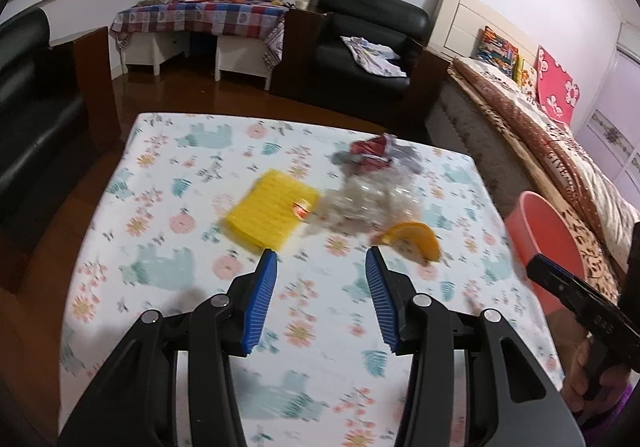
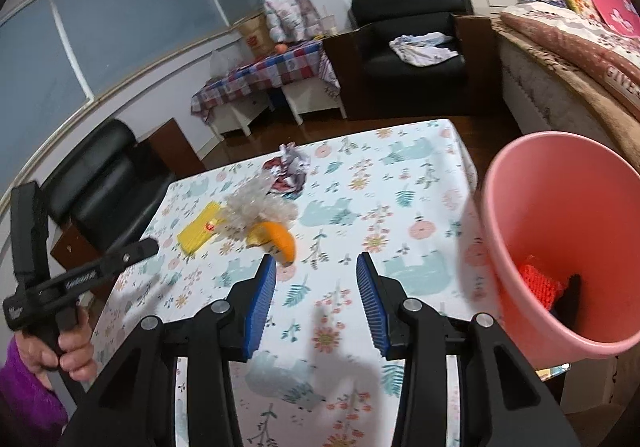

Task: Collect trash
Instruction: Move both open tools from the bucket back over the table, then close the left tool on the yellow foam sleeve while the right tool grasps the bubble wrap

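Both grippers are open and empty. Your left gripper (image 1: 322, 261) hangs above the near half of the table (image 1: 168, 183) with its blue ribbed pads (image 1: 262, 301) spread wide and nothing between them. Your right gripper (image 2: 316, 267) is in the same condition: jaws apart, pads (image 2: 260, 307) clear of any item, positioned over the floral tablecloth (image 2: 400, 183).

Locate the trash ahead of the fingertips:
- The orange peel (image 1: 416, 241) lies just beyond the right fingertip of your left gripper; in the right wrist view it (image 2: 278, 239) sits just past the left fingertip.
- The yellow foam net (image 1: 270, 209) lies flat to the left of the peel, with a small red sticker on its right edge.
- The crumpled clear plastic (image 1: 364, 203) lies between the net and the peel, touching or overlapping both.
- The red and grey wrapper (image 1: 374, 155) lies behind the plastic, near the far edge of the table.

The pink bucket (image 2: 560, 239) stands off the right side of the table, beside your right gripper. It already contains a red foam net (image 2: 538, 281) and a dark item that cannot be identified.

Your left hand (image 2: 66, 351) shows at the lower left of the right wrist view, gripping the handle. Motion blur softens the tablecloth pattern in both views.
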